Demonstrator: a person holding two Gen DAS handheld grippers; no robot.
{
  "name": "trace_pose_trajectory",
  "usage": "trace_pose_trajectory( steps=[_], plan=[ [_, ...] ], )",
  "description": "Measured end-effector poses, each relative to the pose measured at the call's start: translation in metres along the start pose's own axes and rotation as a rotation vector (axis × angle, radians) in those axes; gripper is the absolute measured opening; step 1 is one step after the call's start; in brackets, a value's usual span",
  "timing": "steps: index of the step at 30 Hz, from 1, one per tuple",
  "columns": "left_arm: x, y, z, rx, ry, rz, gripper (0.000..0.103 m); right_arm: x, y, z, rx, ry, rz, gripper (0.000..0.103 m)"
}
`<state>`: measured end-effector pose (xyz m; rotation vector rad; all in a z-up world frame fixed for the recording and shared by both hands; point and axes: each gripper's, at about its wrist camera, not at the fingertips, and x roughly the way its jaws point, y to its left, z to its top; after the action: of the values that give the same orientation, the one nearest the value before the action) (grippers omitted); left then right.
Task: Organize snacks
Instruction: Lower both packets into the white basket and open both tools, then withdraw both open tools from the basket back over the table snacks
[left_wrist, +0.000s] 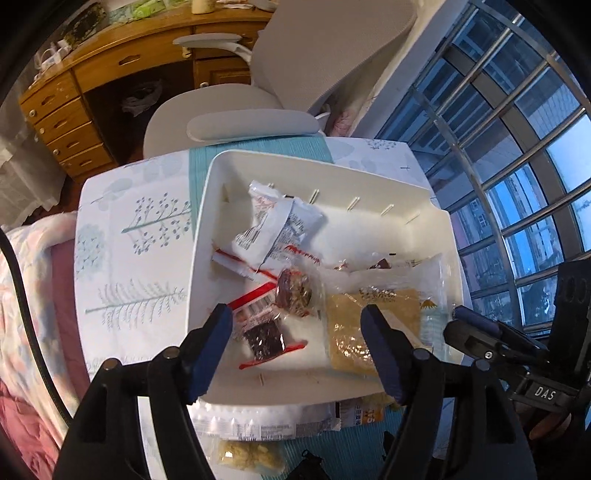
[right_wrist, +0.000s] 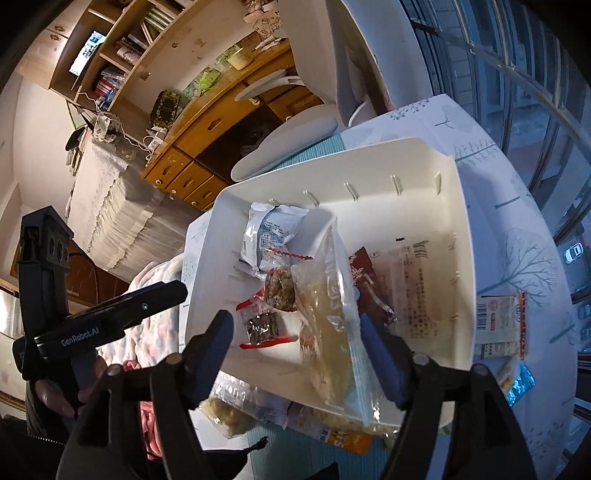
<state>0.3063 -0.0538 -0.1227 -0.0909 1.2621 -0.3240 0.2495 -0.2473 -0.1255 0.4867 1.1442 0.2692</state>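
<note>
Two hand-held grippers hang over the white bin (left_wrist: 207, 206) on the desk (left_wrist: 122, 236). Left hand-held gripper (left_wrist: 297, 325) is spread, pinching nothing. Right hand-held gripper (right_wrist: 295, 332) is spread too, astride the clear noodle bag (right_wrist: 325, 317) lying among snack packets (right_wrist: 269, 232).

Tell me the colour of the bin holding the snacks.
The bin is plain white, or slightly cream. The right wrist view shows it best.

I read the bin (left_wrist: 207, 236) as smooth, matt white plastic. The snack wrappers (left_wrist: 273, 225) look like glossy film, some of it clear. The tablecloth (left_wrist: 140, 236) is printed, the desk (left_wrist: 110, 62) varnished wood, and the gripper pads (right_wrist: 384, 362) matt blue.
</note>
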Motion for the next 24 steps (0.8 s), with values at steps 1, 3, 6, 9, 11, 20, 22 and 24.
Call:
trace_pose_trajectory(
  steps=[1,3,6,9,11,20,22,24],
  plan=[
    [-0.002,0.001,-0.002,-0.011,0.002,0.002,0.071,-0.002,0.001,-0.001,-0.003,-0.001,0.002,0.073],
    [-0.006,0.003,-0.008,-0.030,0.003,0.002,0.071,-0.007,0.004,-0.004,-0.009,-0.004,0.015,0.074],
    [-0.017,0.003,-0.017,-0.044,-0.010,0.003,0.071,-0.012,0.010,-0.009,-0.029,-0.004,0.017,0.076],
    [-0.030,0.004,-0.028,-0.054,-0.030,0.003,0.071,-0.017,0.018,-0.016,-0.055,-0.001,0.020,0.081],
    [-0.038,0.005,-0.037,-0.064,-0.044,0.005,0.071,-0.018,0.024,-0.021,-0.073,0.006,0.022,0.081],
    [-0.062,0.026,-0.083,-0.100,-0.065,0.006,0.071,-0.021,0.058,-0.056,-0.151,0.029,0.027,0.081],
    [-0.066,0.032,-0.091,-0.095,-0.064,0.001,0.071,-0.021,0.067,-0.066,-0.161,0.021,0.004,0.081],
    [-0.069,0.040,-0.099,-0.087,-0.058,-0.001,0.071,-0.021,0.073,-0.074,-0.153,0.013,-0.005,0.081]
  ],
)
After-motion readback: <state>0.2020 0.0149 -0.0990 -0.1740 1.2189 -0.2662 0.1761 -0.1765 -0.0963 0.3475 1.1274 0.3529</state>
